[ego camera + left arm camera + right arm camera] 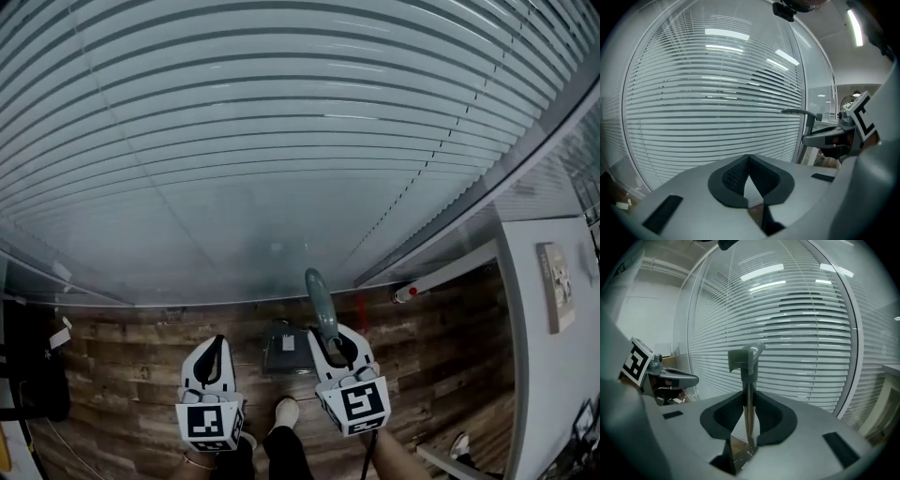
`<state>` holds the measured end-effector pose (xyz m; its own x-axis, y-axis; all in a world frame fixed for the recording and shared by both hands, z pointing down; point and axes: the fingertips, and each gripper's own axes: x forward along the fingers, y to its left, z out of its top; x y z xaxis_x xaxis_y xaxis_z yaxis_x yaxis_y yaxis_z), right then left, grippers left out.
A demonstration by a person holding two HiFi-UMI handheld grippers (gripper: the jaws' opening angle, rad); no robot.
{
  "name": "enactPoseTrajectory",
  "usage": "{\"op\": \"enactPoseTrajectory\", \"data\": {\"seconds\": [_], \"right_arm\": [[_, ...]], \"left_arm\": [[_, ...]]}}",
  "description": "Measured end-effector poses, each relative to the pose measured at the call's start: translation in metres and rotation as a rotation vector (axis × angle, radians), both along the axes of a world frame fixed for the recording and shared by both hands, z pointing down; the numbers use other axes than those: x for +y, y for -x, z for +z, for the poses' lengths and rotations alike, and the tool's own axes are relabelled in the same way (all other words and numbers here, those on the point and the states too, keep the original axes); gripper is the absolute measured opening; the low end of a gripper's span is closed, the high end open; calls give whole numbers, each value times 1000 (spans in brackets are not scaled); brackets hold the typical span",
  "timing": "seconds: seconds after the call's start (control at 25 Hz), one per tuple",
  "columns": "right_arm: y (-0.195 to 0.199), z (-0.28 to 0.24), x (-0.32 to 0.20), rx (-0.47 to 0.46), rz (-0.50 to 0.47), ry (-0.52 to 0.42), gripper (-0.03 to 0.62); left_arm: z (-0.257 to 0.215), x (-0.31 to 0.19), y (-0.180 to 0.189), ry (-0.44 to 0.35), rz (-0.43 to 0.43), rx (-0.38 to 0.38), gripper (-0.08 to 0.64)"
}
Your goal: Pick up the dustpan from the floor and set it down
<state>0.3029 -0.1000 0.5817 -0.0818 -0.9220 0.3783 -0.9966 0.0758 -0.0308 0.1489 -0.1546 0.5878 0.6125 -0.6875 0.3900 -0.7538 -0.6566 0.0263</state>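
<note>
Right gripper view is showing my right claw clamping both pads on the thin handle of the dustpan. The handle is standing upright between the pads and ending in a blocky hook above them. My left claw is sitting closed on nothing, its pads touching at the tips.

I am judging the hold to be a risky one. The stem is slim and looks smooth, so the pan's weight could be twisting it round in the pads or dragging it down through them. A pan hanging crooked would be landing on one edge and tipping over once I let go. My shoe is also sitting just below the pan and could be catching it.

From the head view, the dark pan is lying just left of my right claw, between the two claws, over the wooden floor. I cannot tell whether it is touching the boards.
</note>
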Motion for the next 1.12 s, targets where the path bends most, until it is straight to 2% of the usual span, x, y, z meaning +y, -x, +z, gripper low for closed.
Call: {"op": "enactPoseTrajectory", "data": {"seconds": [0.24,0.4,0.52,1.12], "right_arm": [[3,26,-5,-18,13,34,95],[-2,36,-11,21,19,65,95],[4,44,-15,-3,-7,40,96],[14,65,-24,-13,-36,99,95]], "left_arm": [[28,-3,8,4,-14,-9,17],[37,-5,12,11,-26,-13,17],[44,-6,11,16,-31,-17,17],[56,-13,24,39,-80,-19,17]]}}
